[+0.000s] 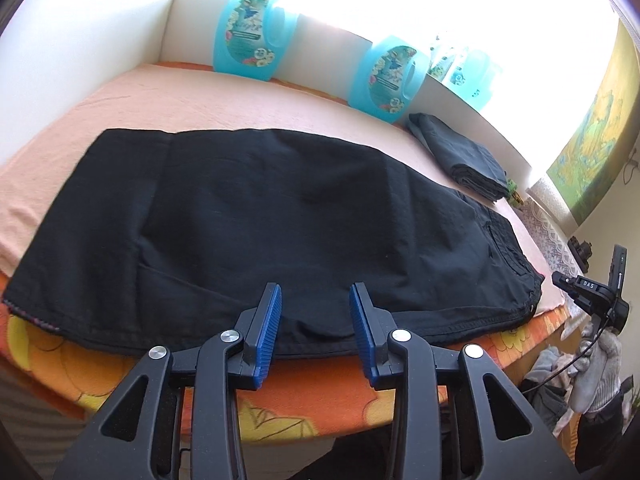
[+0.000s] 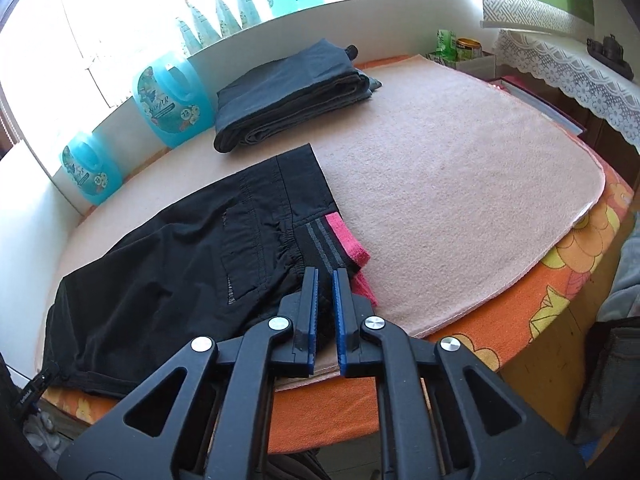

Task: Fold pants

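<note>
Black pants [image 1: 280, 220] lie flat across a peach towel [image 1: 132, 104] on the table, folded in half lengthwise. My left gripper [image 1: 315, 292] is open, its blue pads just over the near edge of the pants, holding nothing. In the right wrist view the waist end of the pants [image 2: 240, 240] shows a grey-striped band with pink trim [image 2: 344, 240]. My right gripper [image 2: 325, 276] is nearly shut, its pads pinching the near corner of the waistband. The right gripper also shows at the right of the left wrist view [image 1: 588, 292], in a gloved hand.
A second folded dark pair [image 2: 288, 92] lies at the back of the towel [image 2: 460, 184]. Blue detergent bottles [image 1: 248, 36] stand along the window wall. An orange flowered cloth [image 2: 560, 280] covers the table edge. A box with cans [image 2: 464, 52] stands at the far right.
</note>
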The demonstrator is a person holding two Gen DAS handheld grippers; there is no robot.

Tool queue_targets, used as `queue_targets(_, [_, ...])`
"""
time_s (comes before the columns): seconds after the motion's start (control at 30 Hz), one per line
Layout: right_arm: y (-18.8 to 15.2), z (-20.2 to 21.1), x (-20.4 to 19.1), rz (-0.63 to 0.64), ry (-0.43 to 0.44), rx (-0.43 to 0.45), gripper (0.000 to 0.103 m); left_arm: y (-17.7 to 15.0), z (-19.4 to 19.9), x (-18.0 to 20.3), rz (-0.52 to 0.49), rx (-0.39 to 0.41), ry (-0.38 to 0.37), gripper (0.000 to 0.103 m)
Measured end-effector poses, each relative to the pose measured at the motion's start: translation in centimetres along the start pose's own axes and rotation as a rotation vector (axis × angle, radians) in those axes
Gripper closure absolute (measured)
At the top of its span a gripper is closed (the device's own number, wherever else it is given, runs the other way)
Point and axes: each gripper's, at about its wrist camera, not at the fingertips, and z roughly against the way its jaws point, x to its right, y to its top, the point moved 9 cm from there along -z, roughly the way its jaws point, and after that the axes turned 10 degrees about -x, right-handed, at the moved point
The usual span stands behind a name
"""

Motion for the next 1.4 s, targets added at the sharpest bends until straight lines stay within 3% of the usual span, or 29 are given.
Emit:
queue_targets(0.07, [0.7,0.7,-2.4,0.061,0.054,0.011,0.068,0.0,1.8,-1.7,0.031,0.040,0.044,0.069])
queue_targets(0.1, [1.0,0.9,-3.8,0.094,0.084,0.012,0.051,0.0,2.7,-2.7,0.051,0.059,0.068,0.069])
queue_targets(0.13, [1.3,1.1,-5.3,0.129,0.109,0.017,0.044,0.1,3.6,-3.8,0.072,0.078,0.089,0.069])
queue_targets(0.3, [2.1,1.5,-13.1,0.372,0.164,0.044,0.038,0.2,7.6,-10.1,0.192,0.150,0.204,0.069])
queue_targets(0.47, [2.6,0.5,-18.9,0.489,0.226,0.052,0.034,-0.2,9.6,-14.3,0.263,0.177,0.282,0.069])
queue_targets(0.73, [3.7,-3.1,-24.9,0.622,0.285,-0.018,0.028,0.0,9.5,-16.3,0.288,0.171,0.305,0.069])
queue_targets(0.9, [5.1,-6.0,-28.9,0.761,0.318,-0.128,0.028,2.3,8.0,-14.4,0.223,0.156,0.281,0.069])
queue_targets(1.03, [6.3,-9.4,-31.0,0.864,0.292,-0.209,0.028,4.6,6.1,-11.7,0.141,0.138,0.253,0.069])
queue_targets(1.17, [5.6,-12.8,-32.0,0.944,0.302,-0.305,0.032,6.6,4.0,-9.4,0.075,0.111,0.222,0.069])
queue_targets(1.27, [4.3,-14.7,-33.0,0.949,0.365,-0.377,0.041,7.8,2.8,-8.0,0.040,0.094,0.213,0.069])
queue_targets(1.4, [1.5,-15.8,-34.7,0.967,0.454,-0.444,0.067,10.0,1.4,-6.0,-0.005,0.077,0.199,0.069])
